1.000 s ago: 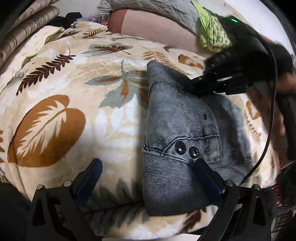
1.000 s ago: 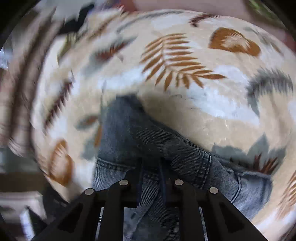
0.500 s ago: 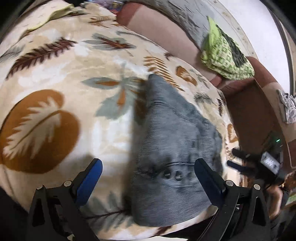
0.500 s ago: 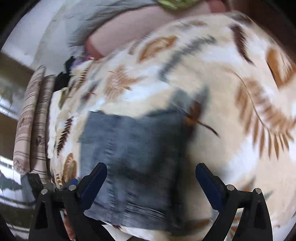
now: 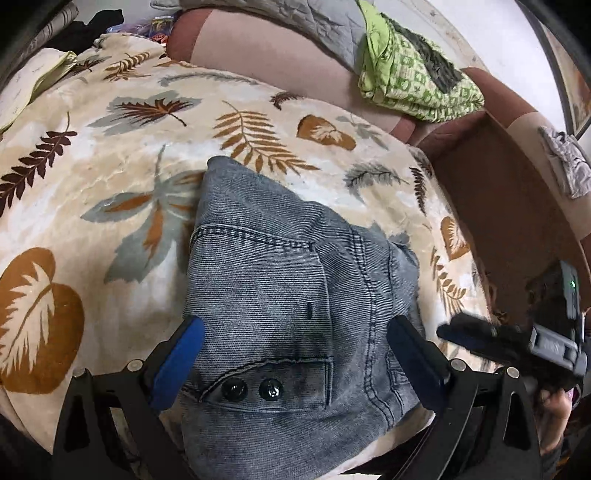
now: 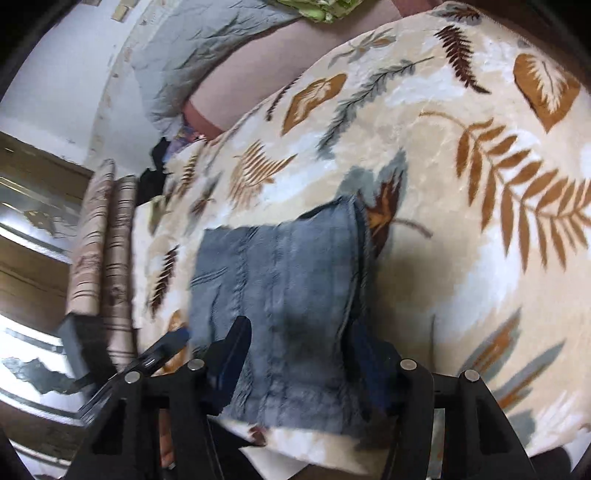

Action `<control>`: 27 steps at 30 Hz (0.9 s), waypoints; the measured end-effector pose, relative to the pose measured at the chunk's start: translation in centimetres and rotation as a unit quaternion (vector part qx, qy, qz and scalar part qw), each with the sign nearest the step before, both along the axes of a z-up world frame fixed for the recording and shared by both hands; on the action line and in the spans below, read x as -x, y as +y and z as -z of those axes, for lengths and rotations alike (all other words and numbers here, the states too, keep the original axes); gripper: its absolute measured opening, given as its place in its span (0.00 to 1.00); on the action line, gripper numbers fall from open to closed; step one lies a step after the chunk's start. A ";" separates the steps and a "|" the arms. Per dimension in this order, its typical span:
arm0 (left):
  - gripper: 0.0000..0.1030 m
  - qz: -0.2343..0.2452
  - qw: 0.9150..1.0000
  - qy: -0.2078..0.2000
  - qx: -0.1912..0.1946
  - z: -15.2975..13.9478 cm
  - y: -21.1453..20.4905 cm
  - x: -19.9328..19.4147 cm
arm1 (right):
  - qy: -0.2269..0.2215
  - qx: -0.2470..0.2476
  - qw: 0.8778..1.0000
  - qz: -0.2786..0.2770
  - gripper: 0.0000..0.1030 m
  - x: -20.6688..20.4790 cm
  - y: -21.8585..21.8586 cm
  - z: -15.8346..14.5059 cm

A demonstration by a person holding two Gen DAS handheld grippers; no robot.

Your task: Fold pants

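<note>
Grey-blue denim pants [image 5: 280,295] lie folded into a compact stack on a leaf-print blanket [image 5: 110,155], a pocket with two dark buttons facing up. My left gripper [image 5: 291,358] is open, its blue-padded fingers either side of the stack's near part, holding nothing. My right gripper shows at the far right of the left wrist view [image 5: 480,332]. In the right wrist view the pants [image 6: 280,295] lie blurred between the fingers of my open right gripper [image 6: 299,354].
A green patterned cloth [image 5: 413,74] and a grey quilt [image 5: 295,18] lie on the brown sofa back [image 5: 280,62]. A brown armrest [image 5: 498,206] stands at the right. Striped cushions [image 6: 107,251] lie beyond the blanket's edge.
My right gripper let go of the pants, opened and pulled back off the stack to the right. The left gripper stayed open and moved closer over the folded pants.
</note>
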State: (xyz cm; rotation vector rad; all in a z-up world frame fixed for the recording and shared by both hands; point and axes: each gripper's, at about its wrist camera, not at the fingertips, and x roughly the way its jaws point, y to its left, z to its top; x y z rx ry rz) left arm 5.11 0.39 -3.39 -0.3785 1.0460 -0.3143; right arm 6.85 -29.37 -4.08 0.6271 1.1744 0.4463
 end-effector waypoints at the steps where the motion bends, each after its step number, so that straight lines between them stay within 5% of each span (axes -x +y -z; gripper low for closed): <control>1: 0.96 -0.001 1.000 -0.001 -0.002 0.0 0.0 0.0 | 0.004 -0.007 1.000 -0.007 0.59 0.3 0.2 0.4; 4: 0.96 0.004 1.000 -0.007 -0.014 -0.4 -0.4 -0.3 | 0.031 -0.027 0.999 -0.009 0.53 0.1 0.5 2.9; 6: 0.96 0.007 1.000 -0.010 -0.025 -0.8 -0.6 -0.5 | 0.054 -0.055 0.997 -0.006 0.31 -0.2 0.5 4.9; 10: 0.96 -0.003 0.999 -0.004 -0.049 -0.7 -1.0 -1.2 | 0.053 -0.052 0.997 -0.009 0.08 -0.1 0.6 6.0; 12: 0.96 0.000 0.993 0.020 -0.118 1.0 -2.2 -1.9 | 0.038 -0.019 0.999 -0.022 0.06 0.1 1.0 5.6; 14: 0.98 0.033 0.979 0.055 -0.196 3.7 -3.9 -2.3 | 0.002 0.064 0.997 -0.049 0.06 0.8 2.3 4.0; 16: 1.00 0.028 0.978 0.037 -0.202 4.0 -4.1 -2.0 | -0.060 0.215 0.969 -0.103 0.06 2.4 5.8 1.7; 18: 1.00 0.029 0.978 0.043 -0.203 3.9 -4.1 -2.0 | -0.074 0.273 0.951 -0.125 0.06 3.2 7.6 2.0; 22: 1.00 0.036 0.978 0.045 -0.198 2.8 -3.8 -1.5 | -0.051 0.224 0.968 -0.104 0.06 2.5 6.2 3.4; 25: 1.00 0.036 0.983 0.006 -0.181 0.9 -3.5 0.1 | -0.048 0.214 0.970 -0.101 0.06 2.5 6.1 3.7; 27: 1.00 0.032 0.977 0.002 -0.209 1.4 -3.7 1.0 | -0.039 0.197 0.975 -0.094 0.07 2.2 5.4 4.0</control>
